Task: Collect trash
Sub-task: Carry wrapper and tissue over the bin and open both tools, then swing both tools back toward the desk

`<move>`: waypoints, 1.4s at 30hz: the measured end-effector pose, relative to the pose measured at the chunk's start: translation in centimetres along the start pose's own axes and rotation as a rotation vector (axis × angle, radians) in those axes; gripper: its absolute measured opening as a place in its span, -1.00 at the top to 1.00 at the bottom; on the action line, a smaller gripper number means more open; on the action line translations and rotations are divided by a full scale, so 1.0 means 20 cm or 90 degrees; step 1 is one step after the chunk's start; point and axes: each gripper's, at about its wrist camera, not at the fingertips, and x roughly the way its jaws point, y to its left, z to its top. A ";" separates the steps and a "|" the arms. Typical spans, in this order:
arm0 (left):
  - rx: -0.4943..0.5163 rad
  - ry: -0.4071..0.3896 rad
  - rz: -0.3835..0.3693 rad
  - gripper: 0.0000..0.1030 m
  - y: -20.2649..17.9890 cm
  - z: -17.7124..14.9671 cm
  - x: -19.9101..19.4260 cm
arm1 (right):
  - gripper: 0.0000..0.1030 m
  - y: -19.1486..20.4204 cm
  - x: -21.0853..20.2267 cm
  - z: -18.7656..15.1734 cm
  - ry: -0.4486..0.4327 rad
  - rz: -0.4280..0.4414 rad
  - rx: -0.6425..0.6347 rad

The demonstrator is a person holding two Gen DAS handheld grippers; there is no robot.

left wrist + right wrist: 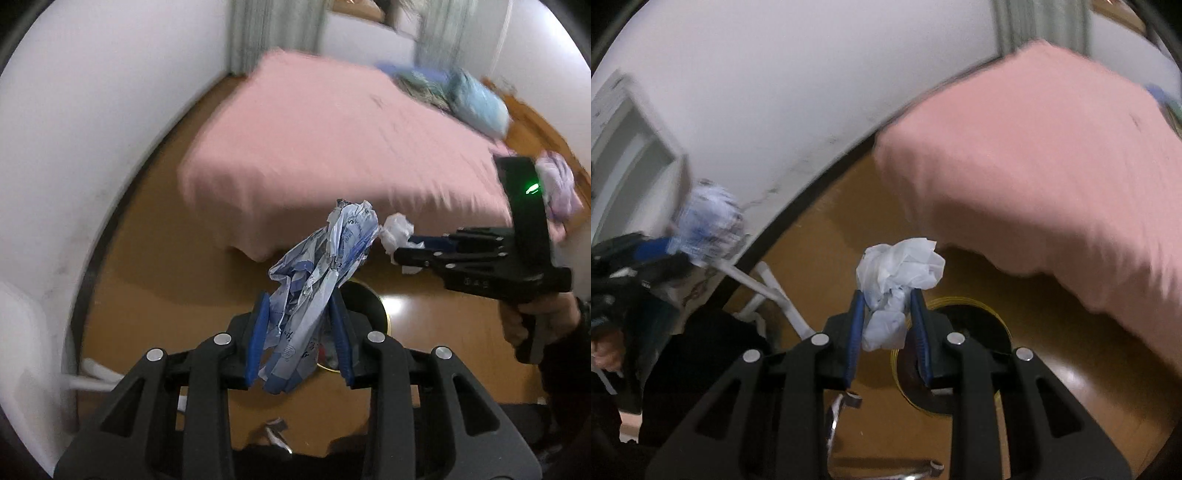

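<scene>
My left gripper (300, 306) is shut on a crumpled blue-and-white printed wrapper (317, 266), held above a round dark bin with a gold rim (382, 314) on the wooden floor. My right gripper (886, 299) is shut on a crumpled white tissue (899, 266), above the same bin (997, 332). In the left wrist view the right gripper (400, 247) comes in from the right with the tissue (397, 229) at its tip. In the right wrist view the left gripper (670, 245) with the blurred wrapper (709, 225) is at the left.
A bed with a pink sheet (332, 147) fills the middle and right, with blue and lilac bedding (476, 99) at its far side. A white wall (92, 129) runs along the left. White tubing (768, 291) stands by the wall. A small scrap (275, 432) lies on the floor.
</scene>
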 end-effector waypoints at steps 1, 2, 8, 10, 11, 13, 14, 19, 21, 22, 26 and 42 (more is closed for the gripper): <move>0.014 0.019 -0.007 0.38 -0.03 0.00 0.10 | 0.50 -0.04 0.03 -0.04 0.009 -0.004 0.012; 0.023 0.035 -0.017 0.38 -0.06 0.00 0.18 | 0.50 -0.10 0.05 -0.07 0.020 -0.007 0.026; 0.077 0.131 -0.036 0.38 -0.19 -0.02 0.59 | 0.50 -0.31 0.20 -0.27 0.079 -0.009 0.093; 0.063 0.152 -0.049 0.37 -0.21 -0.02 0.68 | 0.50 -0.33 0.24 -0.31 0.092 -0.008 0.107; 0.060 0.159 -0.054 0.37 -0.22 -0.02 0.70 | 0.50 -0.34 0.25 -0.33 0.096 -0.005 0.112; 0.067 0.171 -0.058 0.37 -0.23 -0.04 0.75 | 0.50 -0.35 0.27 -0.33 0.102 -0.003 0.118; 0.072 0.173 -0.058 0.37 -0.25 -0.03 0.78 | 0.50 -0.37 0.28 -0.34 0.103 -0.002 0.121; 0.075 0.187 -0.066 0.00 -0.31 0.01 0.83 | 0.50 -0.43 0.25 -0.37 0.110 0.006 0.130; 0.085 0.180 -0.065 -0.04 -0.33 0.02 0.85 | 0.50 -0.43 0.26 -0.35 0.114 0.007 0.131; 0.088 0.180 -0.066 -0.04 -0.34 0.03 0.85 | 0.50 -0.44 0.27 -0.35 0.115 0.008 0.131; 0.084 0.180 -0.064 -0.06 -0.33 0.04 0.84 | 0.50 -0.44 0.30 -0.33 0.115 0.010 0.131; 0.043 0.032 0.039 -0.67 -0.18 0.13 0.17 | -0.05 -0.22 0.18 -0.17 0.077 0.010 0.081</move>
